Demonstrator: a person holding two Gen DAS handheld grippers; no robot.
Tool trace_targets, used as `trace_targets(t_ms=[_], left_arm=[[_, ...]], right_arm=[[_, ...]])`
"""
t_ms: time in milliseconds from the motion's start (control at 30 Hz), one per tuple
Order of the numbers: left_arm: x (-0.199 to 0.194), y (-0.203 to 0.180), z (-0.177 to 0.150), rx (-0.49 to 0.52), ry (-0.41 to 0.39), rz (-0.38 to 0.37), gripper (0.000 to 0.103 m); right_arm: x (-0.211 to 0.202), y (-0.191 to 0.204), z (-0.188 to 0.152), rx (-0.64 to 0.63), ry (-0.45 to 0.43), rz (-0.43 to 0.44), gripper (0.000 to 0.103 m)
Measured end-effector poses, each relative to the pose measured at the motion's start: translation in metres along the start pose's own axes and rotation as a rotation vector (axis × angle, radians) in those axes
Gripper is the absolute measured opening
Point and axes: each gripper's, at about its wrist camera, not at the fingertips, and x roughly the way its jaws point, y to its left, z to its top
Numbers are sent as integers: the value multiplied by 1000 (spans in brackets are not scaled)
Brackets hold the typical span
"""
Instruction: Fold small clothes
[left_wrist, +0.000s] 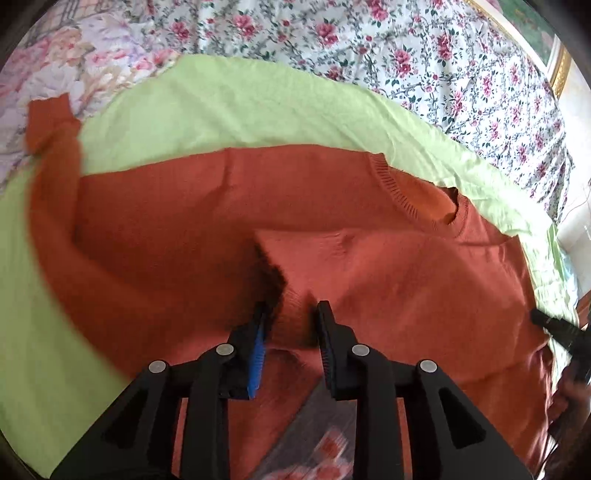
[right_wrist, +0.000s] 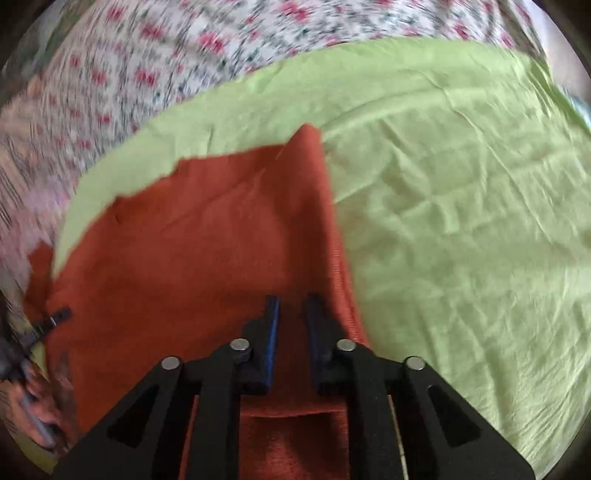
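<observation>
the left gripper (left_wrist: 290, 308) pinches a raised fold of the sweater (left_wrist: 221, 192); the right gripper (right_wrist: 291, 301) stands nearly closed on its hem. beyond lies the green sheet (right_wrist: 461, 221). both should lift evenly, keeping edges aligned.

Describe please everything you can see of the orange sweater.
The sweater is rust-orange knit with a ribbed round collar. It lies mostly flat on a light green cloth, one sleeve stretched out to the far left. A bottom part is lifted and folded over the body. The left gripper and right gripper each have sweater fabric between the fingers.
</observation>
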Motion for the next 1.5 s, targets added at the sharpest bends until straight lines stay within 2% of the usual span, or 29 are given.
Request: trace_targets(t_ms=[67, 100, 133, 167, 200, 333, 400, 433, 600, 700, 767, 833, 867, 900, 933, 1033, 1133, 1333, 1500], left_arm=[[-17, 11, -1, -10, -21, 7, 26], [-29, 20, 0, -23, -40, 6, 31], [-39, 29, 4, -42, -57, 6, 35], [-47, 38, 9, -62, -75, 9, 46], [-55, 50, 15, -86, -98, 16, 54], [-70, 102, 46, -210, -150, 50, 62], [-69, 139, 65, -291, -172, 88, 75], [-65, 158, 75, -337, -174, 103, 76], [-33, 230, 118, -470, -156, 162, 76], [-10, 266, 137, -533, -136, 144, 76], [6, 287, 149, -572, -125, 164, 76], [18, 304, 156, -612, -120, 187, 64], [21, 308, 159, -614, -125, 179, 35], [24, 309, 160, -609, -122, 167, 4], [25, 308, 161, -602, -120, 163, 3], [13, 279, 164, -493, -167, 168, 2], [-3, 245, 164, -408, -201, 115, 2], [-45, 136, 156, -191, -263, -62, 2], [-62, 34, 142, 4, -254, -208, 2]], right_arm=[[-14, -4, 2, 48, -24, 13, 24], [-23, -1, 2, 48, -47, 29, 30], [-32, 4, 1, 35, -64, 47, 42], [-39, 9, -2, 15, -73, 70, 48], [-44, 16, -6, -1, -77, 90, 50], [-51, 37, -21, -49, -45, 170, 50], [-50, 44, -28, -63, -25, 191, 50], [-50, 48, -32, -75, -15, 196, 50], [-44, 67, -46, -114, 32, 208, 50], [-39, 73, -45, -123, 46, 204, 50], [-37, 76, -44, -128, 49, 193, 50], [-34, 78, -45, -129, 60, 198, 50], [-33, 79, -46, -133, 65, 201, 50], [-30, 79, -47, -131, 73, 200, 50], [-29, 79, -48, -130, 78, 199, 50], [-26, 79, -51, -125, 91, 196, 50], [-25, 78, -54, -123, 95, 196, 50], [-35, 78, -57, -120, 74, 216, 50], [-48, 74, -60, -112, 58, 224, 50]])
